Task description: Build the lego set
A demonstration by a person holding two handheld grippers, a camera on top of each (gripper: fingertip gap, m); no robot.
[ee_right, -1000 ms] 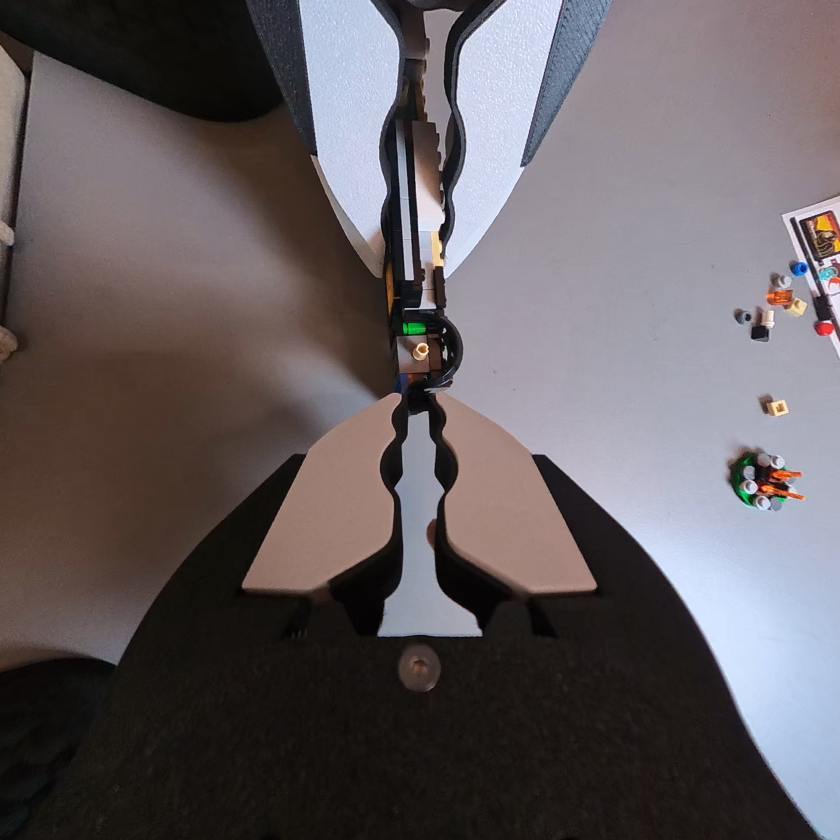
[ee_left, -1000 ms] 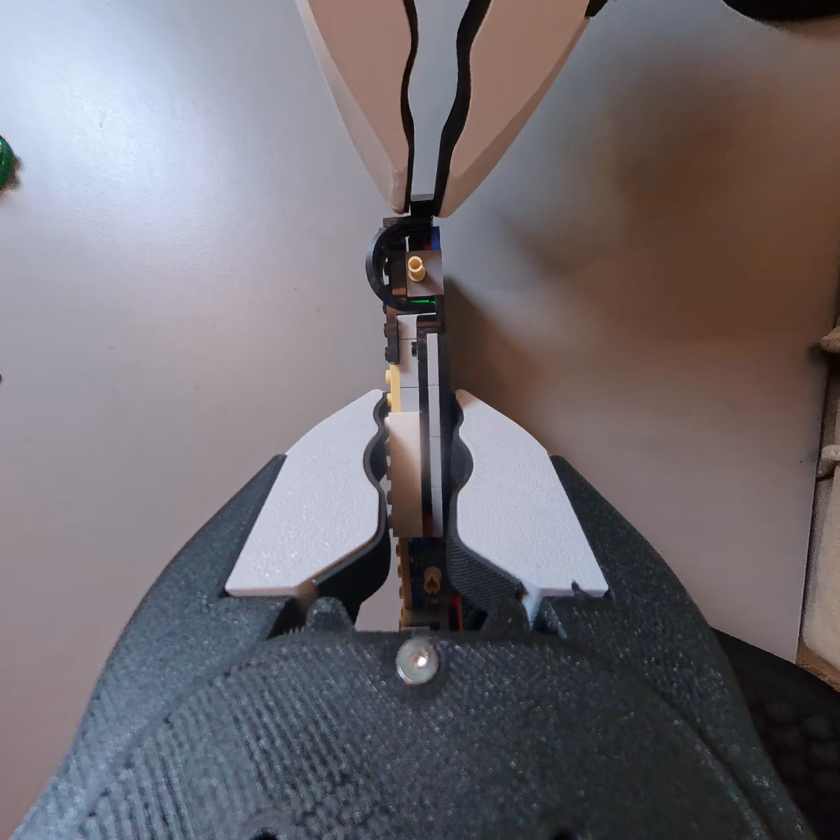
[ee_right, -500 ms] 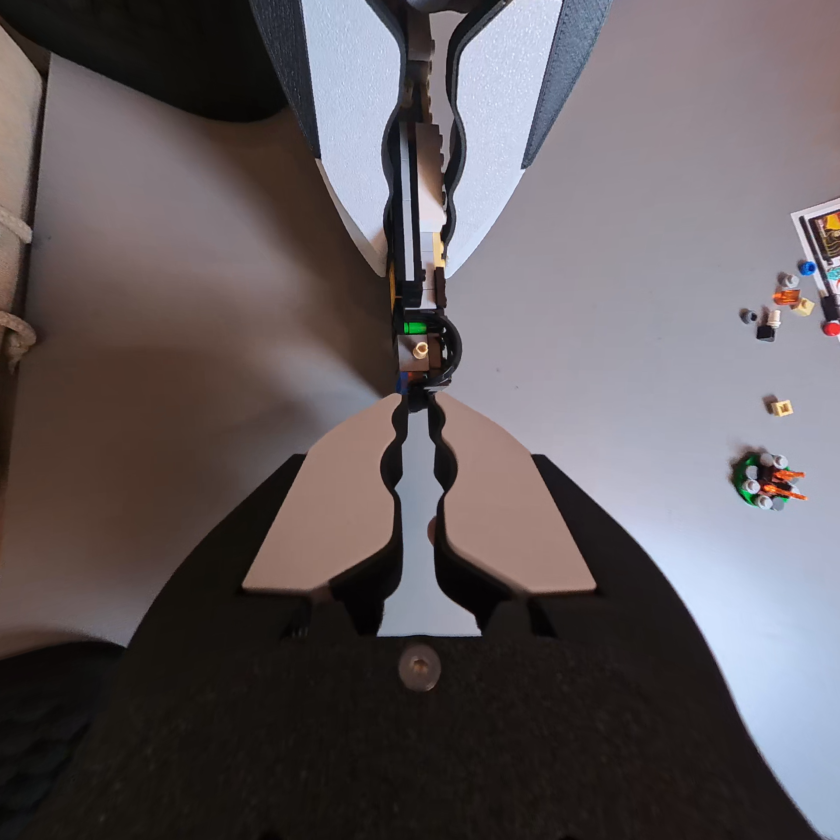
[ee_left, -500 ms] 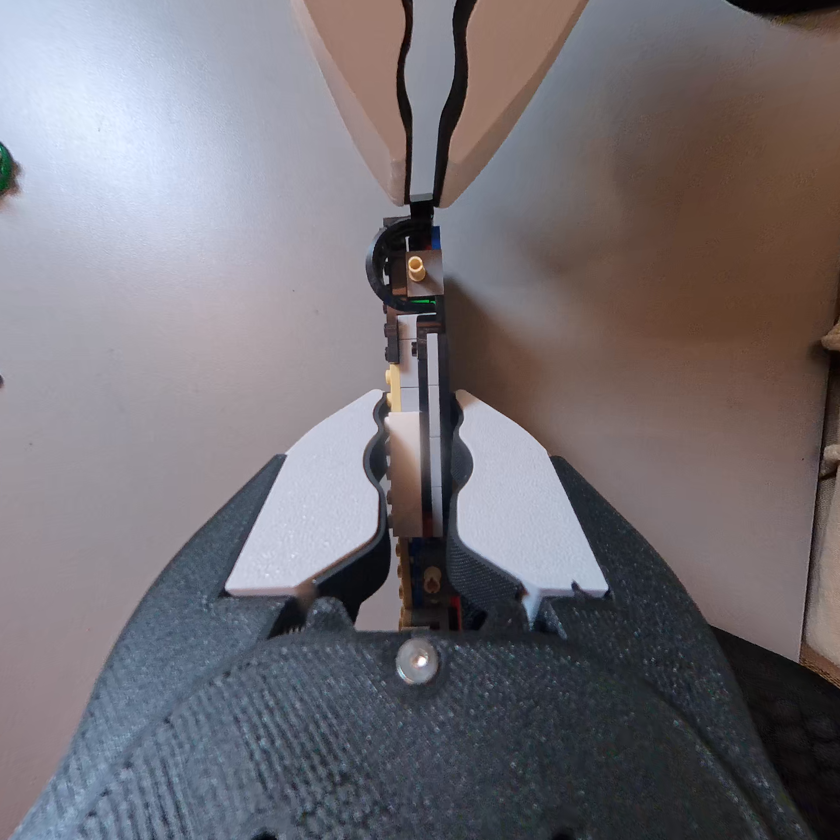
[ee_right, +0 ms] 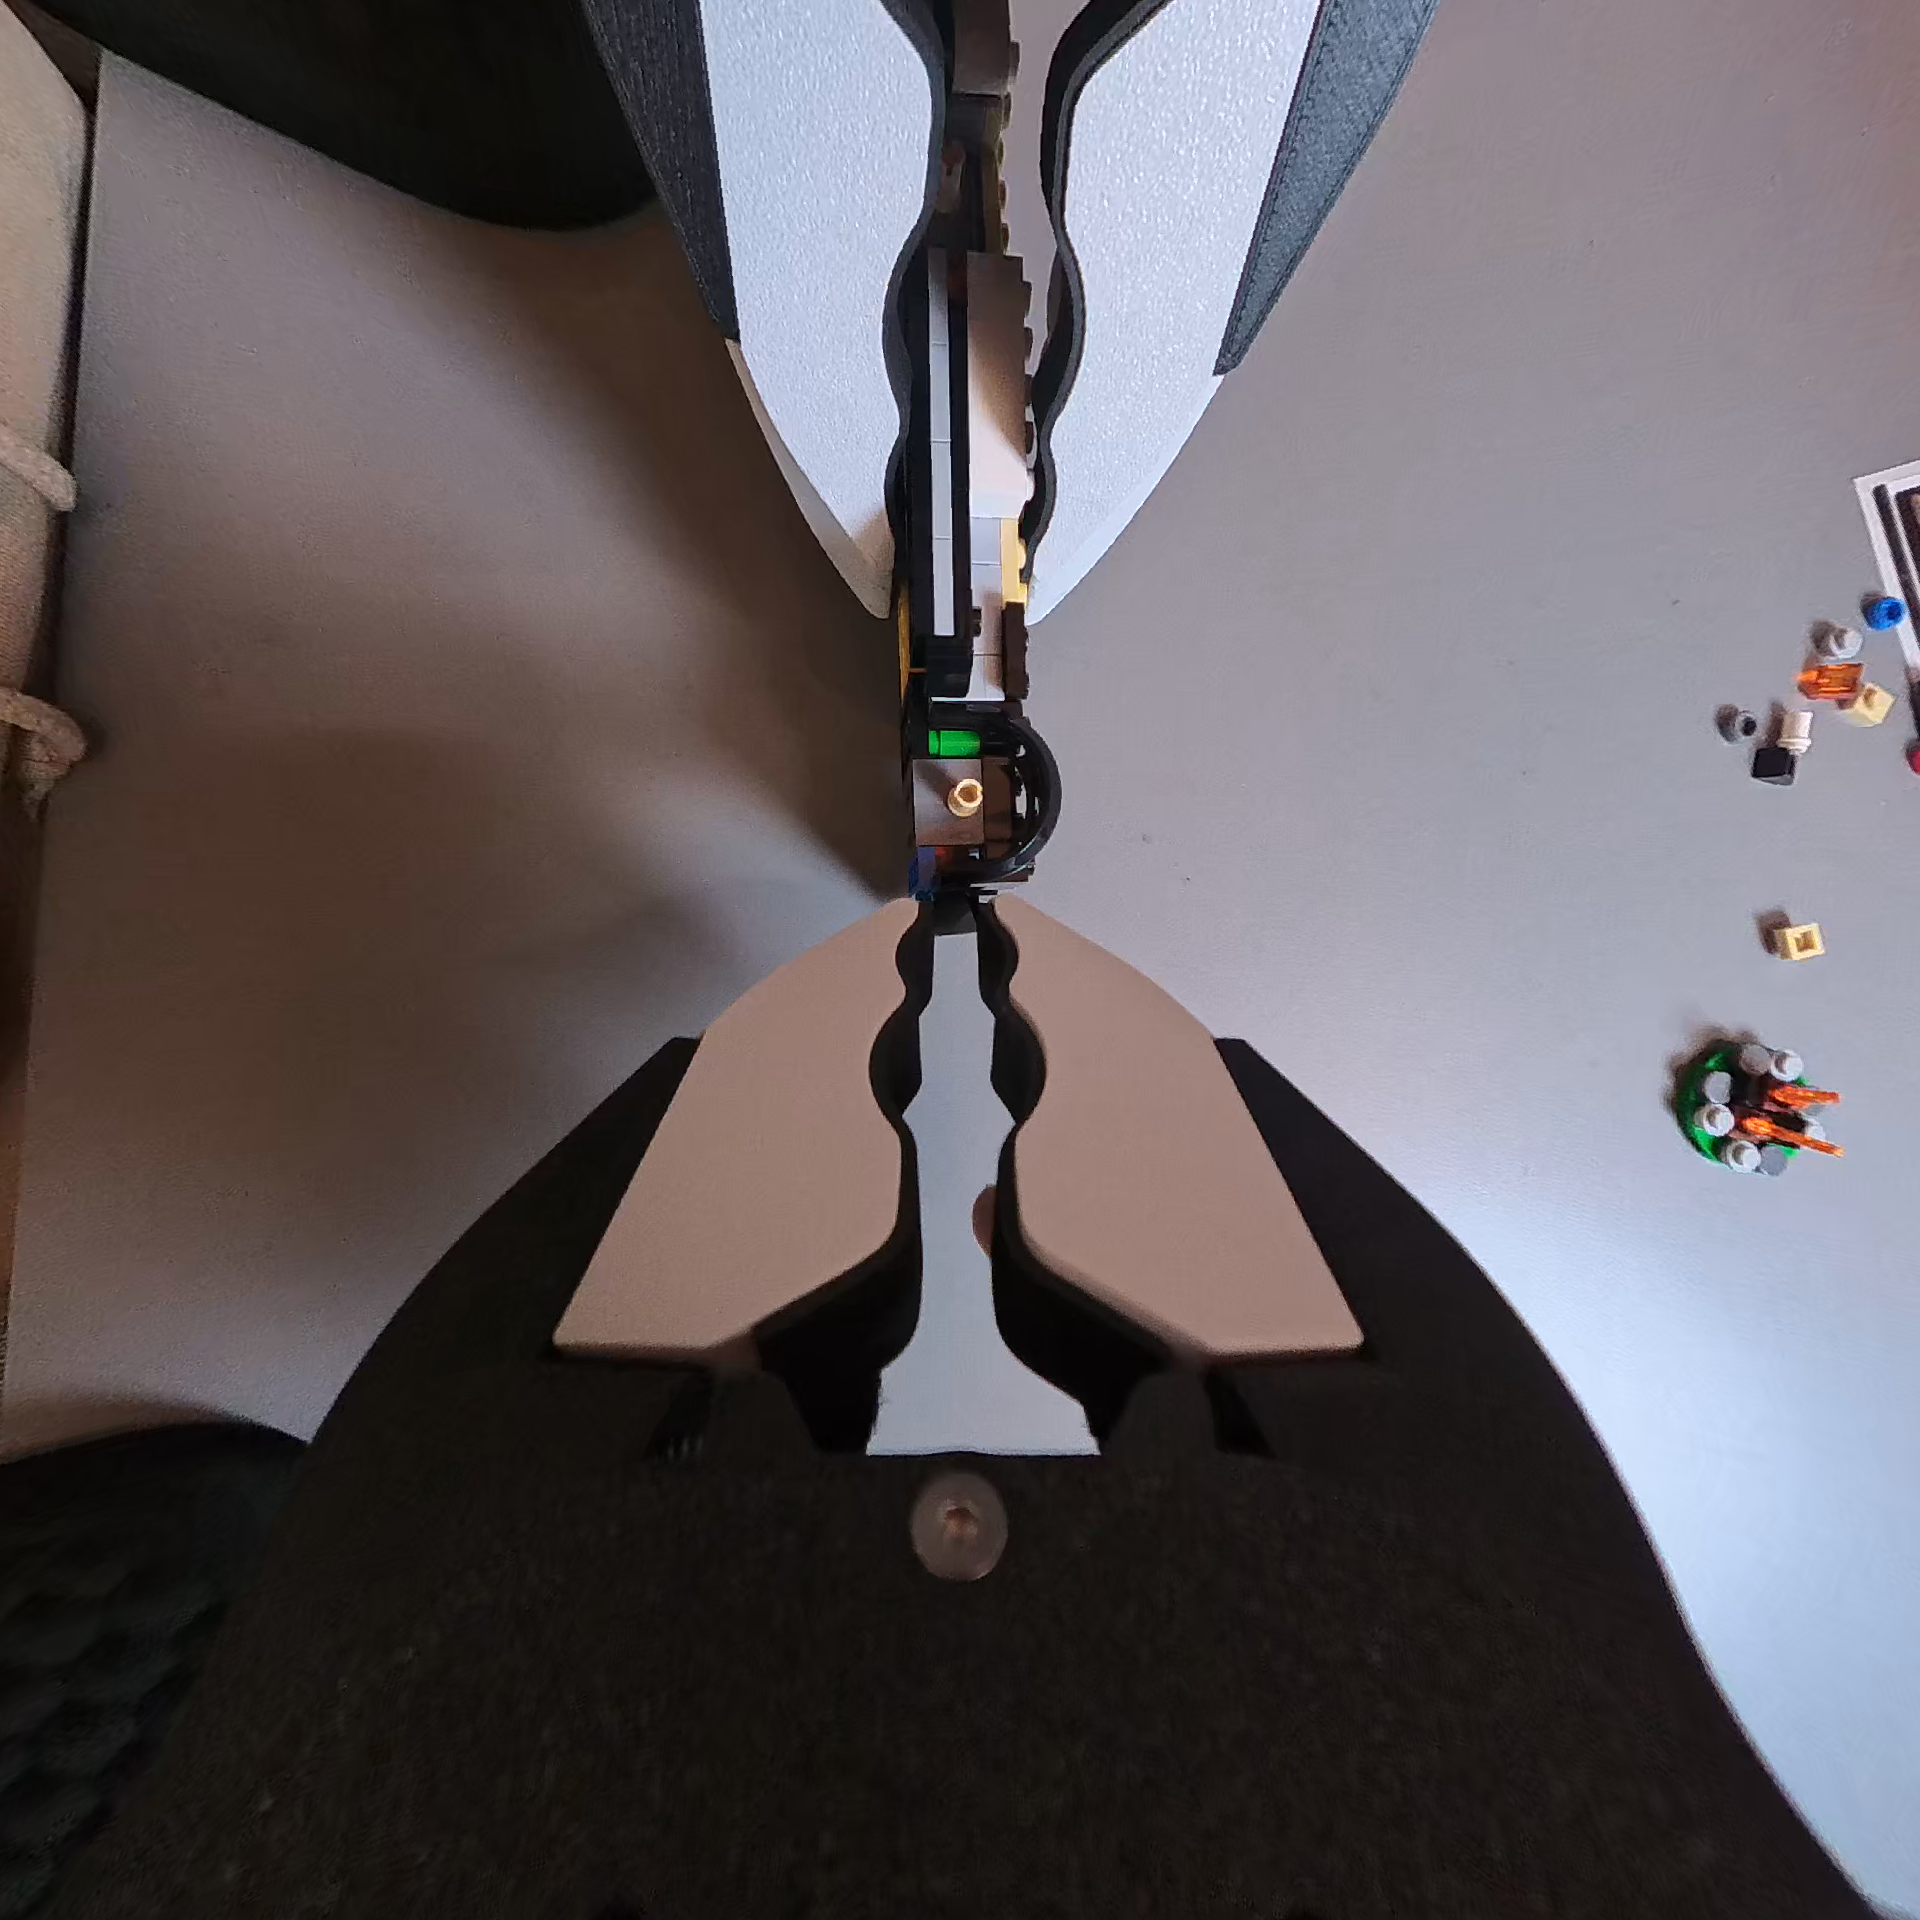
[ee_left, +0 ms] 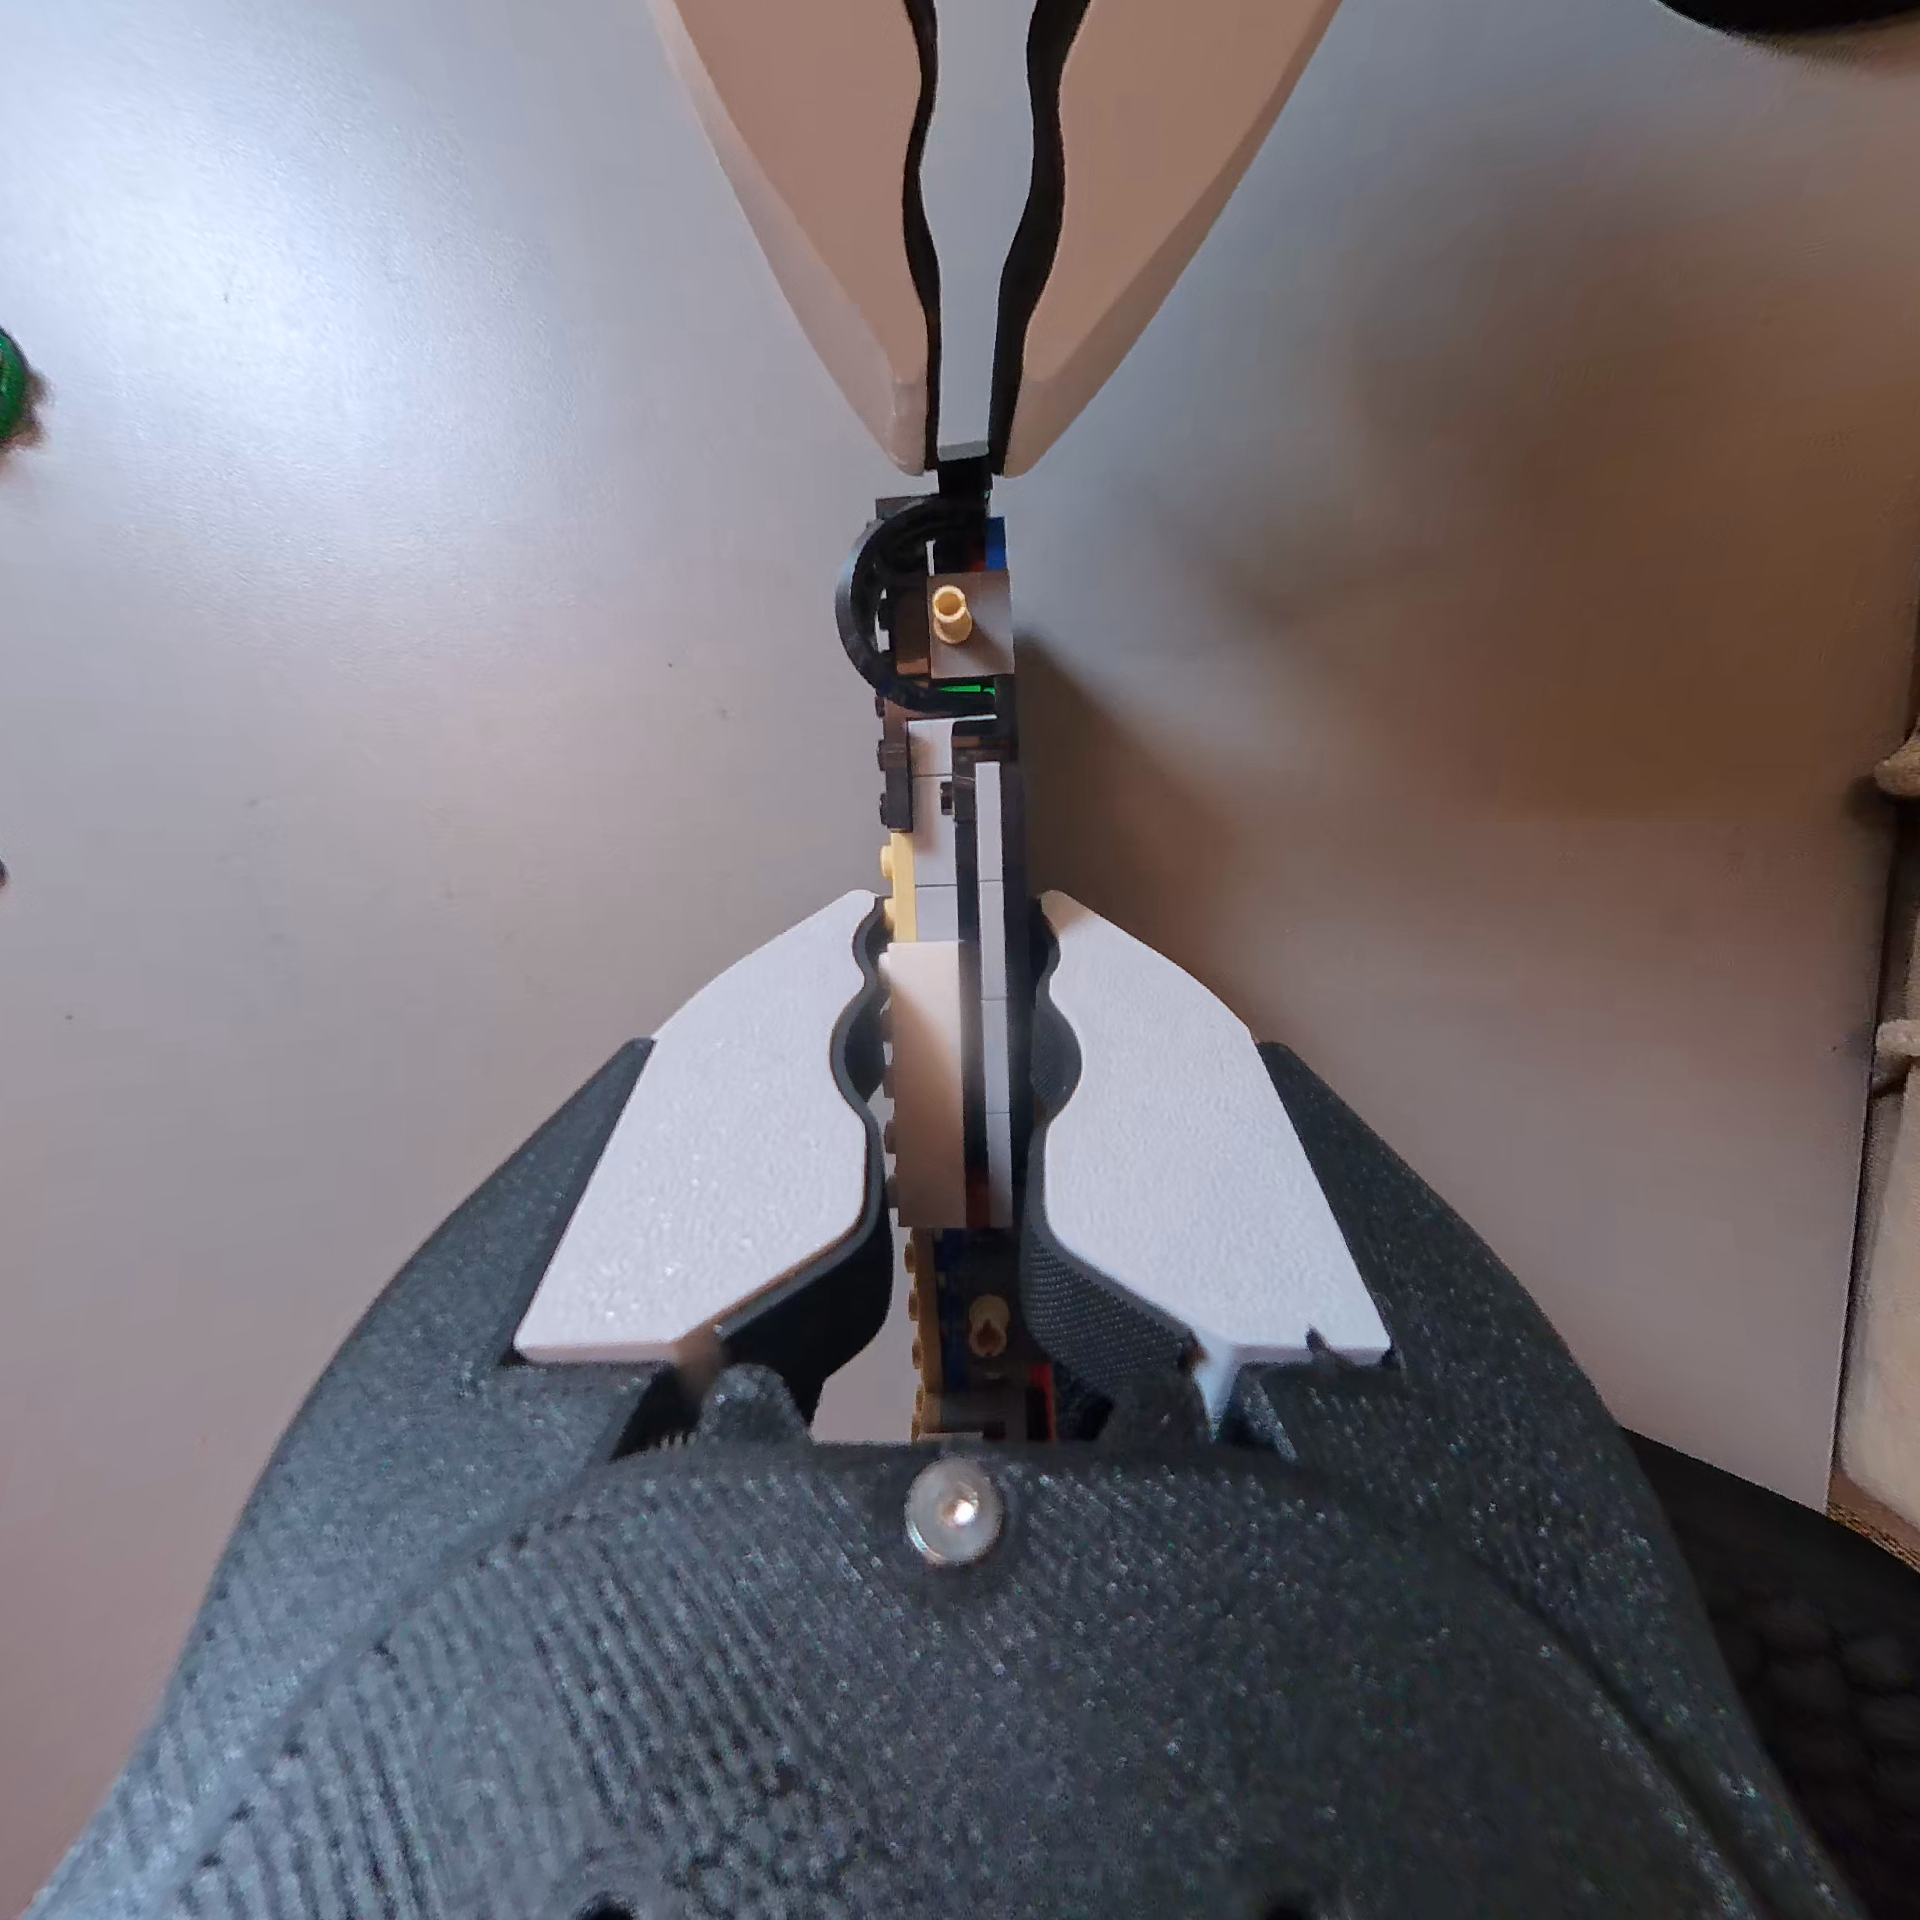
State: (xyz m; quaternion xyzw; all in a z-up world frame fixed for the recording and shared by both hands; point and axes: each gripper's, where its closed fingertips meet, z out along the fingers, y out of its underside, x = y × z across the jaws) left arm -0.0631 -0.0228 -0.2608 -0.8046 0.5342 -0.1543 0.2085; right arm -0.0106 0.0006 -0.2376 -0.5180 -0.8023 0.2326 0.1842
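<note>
Right wrist view: loose bricks (ee_right: 1789, 727) | both claws clamp brick model (ee_left: 961, 935) | left view: none

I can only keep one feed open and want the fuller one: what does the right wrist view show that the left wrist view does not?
Only the right wrist view: loose small toy pieces, a lone tan square stud piece, a round green plate topped with grey studs and orange spikes, and a printed sheet's corner.

Only the left wrist view: the build's rear end deep between the left gripper's fingers.

Both: the long narrow brick-built assembly clamped by the left gripper, its black tip pinched by the right gripper, over the grey tabletop.
</note>
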